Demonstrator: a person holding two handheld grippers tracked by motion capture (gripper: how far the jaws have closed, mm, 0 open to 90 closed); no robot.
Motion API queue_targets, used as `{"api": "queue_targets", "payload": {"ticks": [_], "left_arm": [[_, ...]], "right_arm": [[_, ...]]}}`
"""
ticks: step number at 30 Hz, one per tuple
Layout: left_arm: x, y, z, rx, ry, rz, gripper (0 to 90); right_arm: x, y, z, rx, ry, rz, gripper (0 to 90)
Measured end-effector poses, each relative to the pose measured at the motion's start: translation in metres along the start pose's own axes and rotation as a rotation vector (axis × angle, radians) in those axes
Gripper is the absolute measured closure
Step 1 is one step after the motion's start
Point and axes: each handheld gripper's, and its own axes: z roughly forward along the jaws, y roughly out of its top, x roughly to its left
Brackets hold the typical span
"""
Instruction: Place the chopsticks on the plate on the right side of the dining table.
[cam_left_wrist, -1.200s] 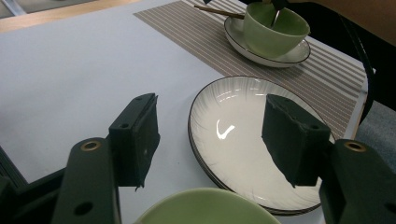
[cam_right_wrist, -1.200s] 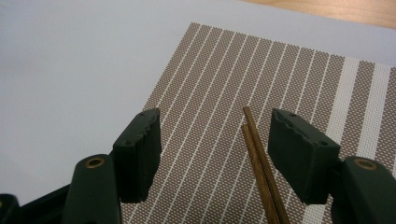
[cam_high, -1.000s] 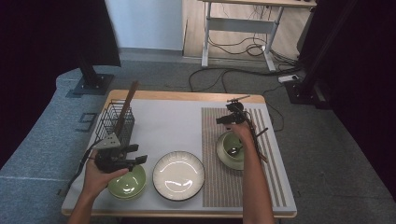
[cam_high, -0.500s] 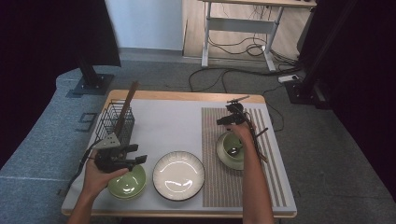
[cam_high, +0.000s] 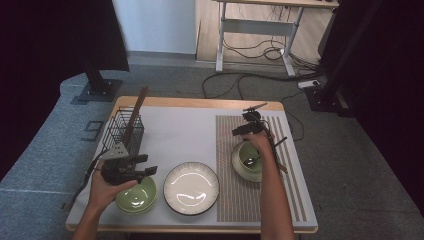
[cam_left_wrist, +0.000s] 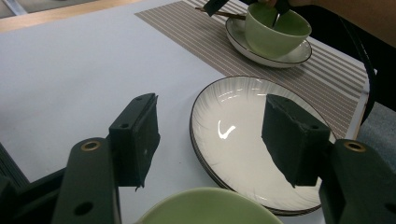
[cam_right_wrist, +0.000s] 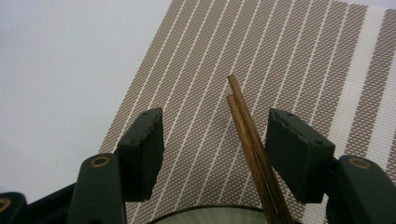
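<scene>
we see the right hand-held gripper (cam_right_wrist: 215, 140), jaws just closing but still apart, around two brown wooden chopsticks (cam_right_wrist: 247, 135) on the striped brown placemat (cam_right_wrist: 289, 60); left hand-held gripper (cam_left_wrist: 210, 140) open beside the mat.

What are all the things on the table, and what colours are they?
Green bowl: one, near left edge, under the left gripper.
Plate: one, white with dark rim, near middle.
Cup: one, green, on a saucer on the mat.
Saucer: one, white with dark rim, under the cup.
Mat: one, brown and white stripes, right half of the table.
Chopsticks: two, brown, on the mat between the right gripper's jaws, not gripped.
Basket: one, black wire, far left, with a brown stick standing in it.
Table: one, white top, wooden edge.
Left gripper: black, open, over the plate.
Right gripper: black, open, jaws have just been closing.
</scene>
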Motion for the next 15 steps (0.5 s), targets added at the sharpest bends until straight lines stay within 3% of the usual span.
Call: {"api": "queue_targets", "payload": {"ticks": [15], "left_arm": [[-0.0020, 0.0001, 0.0030, 0.009, -0.005, 0.004, 36.4]], "right_arm": [[0.0076, -0.0016, -0.0031, 0.022, 0.049, -0.046, 39.0]]}}
